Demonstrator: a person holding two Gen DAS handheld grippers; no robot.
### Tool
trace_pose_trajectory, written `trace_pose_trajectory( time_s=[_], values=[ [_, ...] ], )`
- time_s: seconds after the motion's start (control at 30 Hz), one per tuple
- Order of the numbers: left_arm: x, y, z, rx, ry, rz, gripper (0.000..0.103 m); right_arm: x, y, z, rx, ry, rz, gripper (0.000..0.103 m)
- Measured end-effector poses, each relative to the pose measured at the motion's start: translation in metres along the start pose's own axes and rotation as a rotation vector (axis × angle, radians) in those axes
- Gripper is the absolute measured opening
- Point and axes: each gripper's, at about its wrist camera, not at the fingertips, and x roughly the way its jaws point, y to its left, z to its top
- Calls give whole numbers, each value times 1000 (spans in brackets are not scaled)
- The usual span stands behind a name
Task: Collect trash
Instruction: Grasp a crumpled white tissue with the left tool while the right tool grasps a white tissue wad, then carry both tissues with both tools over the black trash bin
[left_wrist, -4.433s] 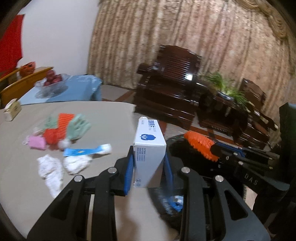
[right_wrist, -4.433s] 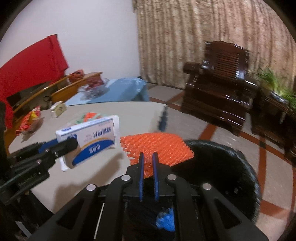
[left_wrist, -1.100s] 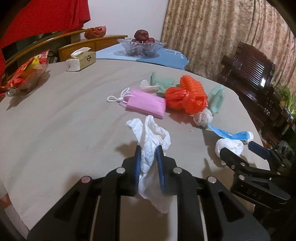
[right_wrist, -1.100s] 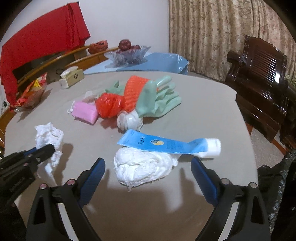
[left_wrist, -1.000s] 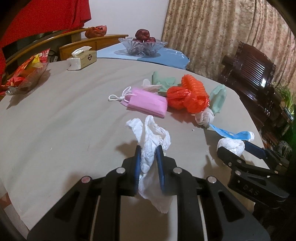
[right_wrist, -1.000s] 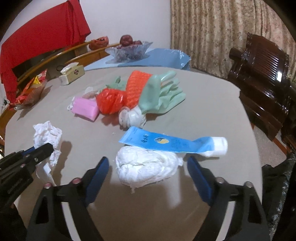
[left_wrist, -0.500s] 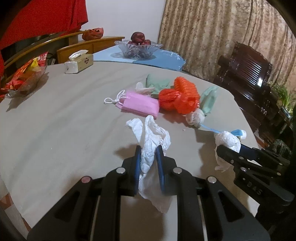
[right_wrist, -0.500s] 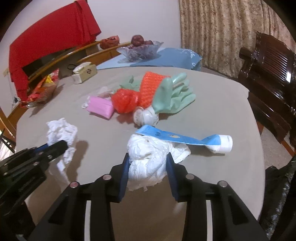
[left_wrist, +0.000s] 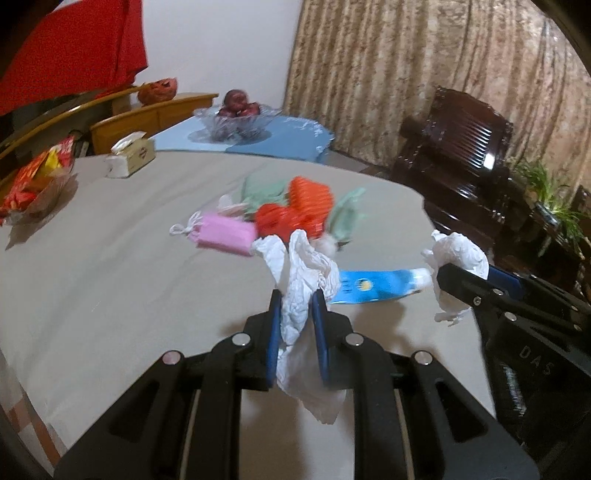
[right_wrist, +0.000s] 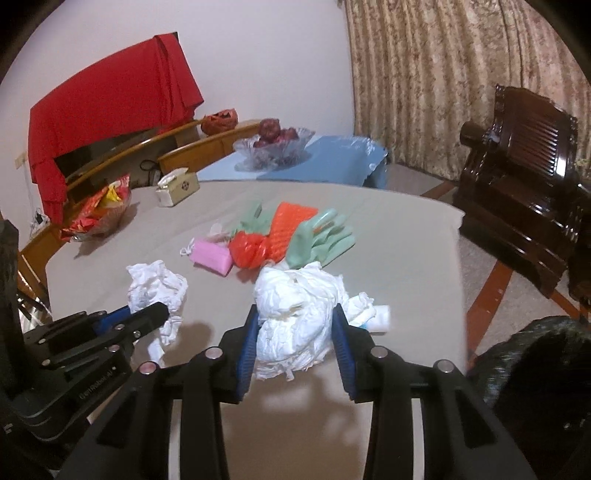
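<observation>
At the left edge of the tabletop (right_wrist: 406, 236) a glass dish of red snack packets (right_wrist: 98, 214) sits, and a tissue box (right_wrist: 177, 192) stands toward the far edge. Nearer the front, the left gripper (left_wrist: 297, 314) is pinched narrow on a crumpled white tissue (left_wrist: 299, 280), which hangs lifted above the cloth with its shadow below. In the middle of the tabletop lies the remaining litter: a pink face mask (right_wrist: 210, 256), touching a red plastic bag (right_wrist: 251, 251), an orange ribbed mat (right_wrist: 290, 229) and a green rubber glove (right_wrist: 321, 236) piled together. Just in front of that heap the right gripper (right_wrist: 293, 332) is clamped on a larger wad of white paper (right_wrist: 295, 314), also raised clear of the surface. A blue tube (left_wrist: 373, 286) rests flat toward the right edge, partly hidden behind the wad. Past the right edge, low down, the dark trash bag (right_wrist: 535, 358) stands beside the table.
</observation>
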Motion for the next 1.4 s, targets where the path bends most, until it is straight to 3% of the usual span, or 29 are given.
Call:
trace_pose_trajectory(
  time_s=[0.6, 1.4],
  values=[
    [-21, -88, 2, 95, -21, -157, 16, -78, -63, -13, 68, -76, -126, 38],
    [-13, -229, -23, 271, 11, -399, 16, -166, -178, -75, 224, -64, -397, 38]
  ],
)
